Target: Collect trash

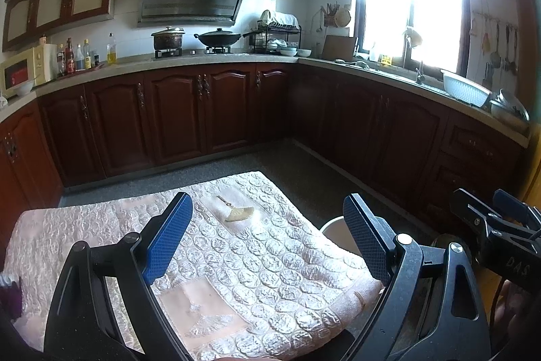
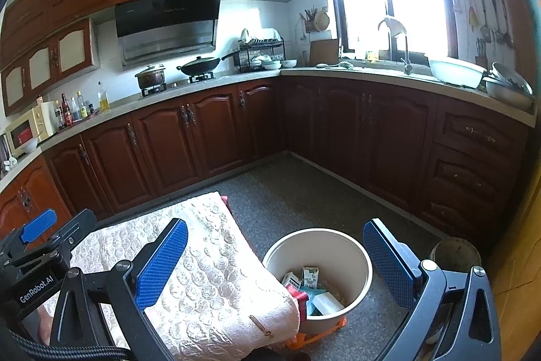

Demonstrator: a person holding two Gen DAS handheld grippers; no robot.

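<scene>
Here, a kitchen with dark red wooden cabinets (image 1: pixel 175 114) is seen from both wrist cameras, and a low table draped in a pale pink embossed cloth (image 1: pixel 270 259) fills the foreground. The left gripper (image 1: pixel 267 232) is held above this cloth with its blue-padded jaws spread wide and nothing caught between them. Beyond its fingers, a small tan fan-shaped scrap (image 1: pixel 239 214) is seen lying on the cloth, near the far end, apart from both pads. The right gripper (image 2: pixel 275 263) is likewise held with its jaws wide apart and empty, and it is pointed over the table's right edge. Between its fingers, on the speckled grey floor (image 2: pixel 304 192), a cream round trash bin (image 2: pixel 361 286) is seen standing just beside the table. Inside the bin, a small carton (image 2: pixel 310 276), a white box (image 2: pixel 327 302) and some red and teal wrappers are visible. An orange object is partly seen under the bin's near side; what it is cannot be told. On the counter behind, a wok (image 1: pixel 219 38) and a lidded pot (image 1: pixel 168 38) are set on the stove, and a white basin (image 1: pixel 465 88) rests near the sink.
</scene>
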